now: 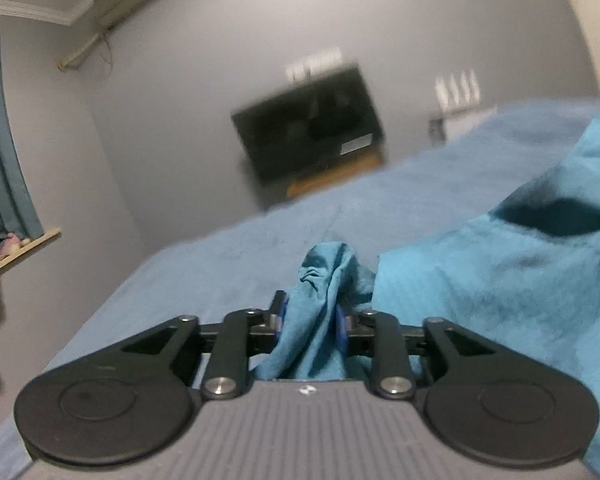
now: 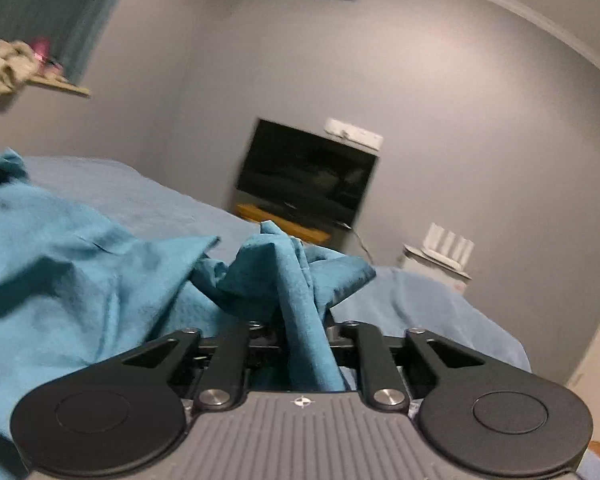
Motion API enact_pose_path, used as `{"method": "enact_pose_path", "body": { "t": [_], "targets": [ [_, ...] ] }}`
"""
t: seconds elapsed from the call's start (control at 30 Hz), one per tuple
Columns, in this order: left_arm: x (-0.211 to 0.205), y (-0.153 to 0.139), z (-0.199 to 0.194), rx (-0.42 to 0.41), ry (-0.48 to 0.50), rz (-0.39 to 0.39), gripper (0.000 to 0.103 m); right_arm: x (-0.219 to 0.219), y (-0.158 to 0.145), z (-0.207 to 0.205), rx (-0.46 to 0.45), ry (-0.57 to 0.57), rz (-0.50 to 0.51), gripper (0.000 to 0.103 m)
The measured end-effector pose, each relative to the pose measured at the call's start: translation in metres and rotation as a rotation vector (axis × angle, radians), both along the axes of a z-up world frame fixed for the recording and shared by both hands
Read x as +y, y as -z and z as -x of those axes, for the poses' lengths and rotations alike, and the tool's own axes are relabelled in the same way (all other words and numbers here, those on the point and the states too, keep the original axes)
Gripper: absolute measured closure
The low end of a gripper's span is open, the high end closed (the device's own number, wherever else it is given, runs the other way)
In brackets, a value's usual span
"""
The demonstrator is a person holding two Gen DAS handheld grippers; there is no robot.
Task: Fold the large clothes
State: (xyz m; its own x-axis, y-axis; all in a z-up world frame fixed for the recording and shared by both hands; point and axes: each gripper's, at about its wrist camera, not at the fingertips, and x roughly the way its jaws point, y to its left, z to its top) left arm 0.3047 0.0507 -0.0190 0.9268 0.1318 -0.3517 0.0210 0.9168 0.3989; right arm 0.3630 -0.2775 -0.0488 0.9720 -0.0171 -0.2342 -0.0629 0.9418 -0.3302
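A large teal garment [image 1: 500, 272] lies on a bed with a pale blue cover [image 1: 228, 256]. In the left wrist view my left gripper [image 1: 310, 316] is shut on a bunched fold of this garment, which stands up between the blue pads and hangs down toward the camera. The rest of the cloth spreads away to the right. In the right wrist view my right gripper [image 2: 302, 326] is shut on another bunched edge of the teal garment [image 2: 72, 264], with cloth covering the fingertips. From there the garment stretches left over the bed cover [image 2: 420, 304].
A dark television [image 1: 308, 124] [image 2: 306, 172] stands on a wooden stand against the grey wall beyond the bed. A white router with antennas [image 2: 448, 248] sits on a white unit to its right. Teal curtains [image 1: 0, 152] and a cluttered sill are at the left.
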Motion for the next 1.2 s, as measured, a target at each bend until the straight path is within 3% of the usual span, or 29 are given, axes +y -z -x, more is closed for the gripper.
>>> {"method": "enact_pose_path", "body": {
  "t": [0.03, 0.07, 0.13, 0.2, 0.33, 0.4, 0.43, 0.5, 0.57, 0.63, 0.73, 0.83, 0.9, 1.03, 1.2],
  "targets": [
    [-0.002, 0.009, -0.010, 0.061, -0.021, -0.006, 0.063, -0.002, 0.008, -0.016, 0.035, 0.043, -0.004, 0.059],
    [0.001, 0.017, -0.017, 0.116, -0.046, 0.004, 0.055, -0.005, 0.014, -0.029, 0.075, 0.076, -0.026, 0.056],
    [0.008, 0.032, -0.022, 0.172, -0.074, 0.038, 0.054, -0.018, 0.028, -0.039, 0.130, 0.119, -0.124, 0.055],
    [0.020, 0.032, -0.017, 0.200, -0.079, 0.097, 0.048, -0.024, 0.032, -0.039, 0.156, 0.136, -0.149, 0.053],
    [0.046, 0.005, 0.007, 0.164, -0.112, 0.268, 0.042, -0.013, 0.027, -0.022, 0.147, 0.071, -0.121, 0.045],
    [0.050, -0.016, 0.027, 0.109, -0.123, 0.339, 0.040, 0.000, 0.022, 0.000, 0.137, 0.019, -0.157, 0.045],
    [0.052, -0.023, 0.037, 0.085, -0.112, 0.370, 0.033, 0.008, 0.019, 0.008, 0.134, -0.014, -0.185, 0.044],
    [0.039, -0.032, 0.058, 0.058, -0.037, 0.450, 0.023, 0.026, 0.014, 0.020, 0.137, -0.099, -0.219, 0.044],
    [0.014, -0.034, 0.076, 0.083, 0.063, 0.491, 0.020, 0.048, 0.012, 0.032, 0.146, -0.179, -0.209, 0.045],
    [-0.017, -0.025, 0.082, 0.153, 0.145, 0.479, 0.020, 0.072, 0.019, 0.038, 0.174, -0.253, -0.176, 0.046],
    [-0.061, 0.007, 0.080, 0.255, 0.204, 0.365, 0.020, 0.096, 0.035, 0.043, 0.248, -0.287, -0.140, 0.050],
    [-0.086, 0.048, 0.081, 0.410, 0.183, 0.226, 0.021, 0.100, 0.060, 0.039, 0.368, -0.245, -0.134, 0.051],
    [-0.087, 0.050, 0.091, 0.405, 0.170, 0.213, 0.021, 0.097, 0.065, 0.046, 0.397, -0.204, -0.162, 0.051],
    [-0.082, 0.037, 0.110, 0.379, 0.148, 0.322, 0.021, 0.070, 0.045, 0.073, 0.353, -0.109, -0.374, 0.048],
    [-0.086, 0.037, 0.139, 0.341, 0.121, 0.314, 0.021, 0.023, 0.043, 0.128, 0.341, 0.073, -0.657, 0.041]
  ]
}}
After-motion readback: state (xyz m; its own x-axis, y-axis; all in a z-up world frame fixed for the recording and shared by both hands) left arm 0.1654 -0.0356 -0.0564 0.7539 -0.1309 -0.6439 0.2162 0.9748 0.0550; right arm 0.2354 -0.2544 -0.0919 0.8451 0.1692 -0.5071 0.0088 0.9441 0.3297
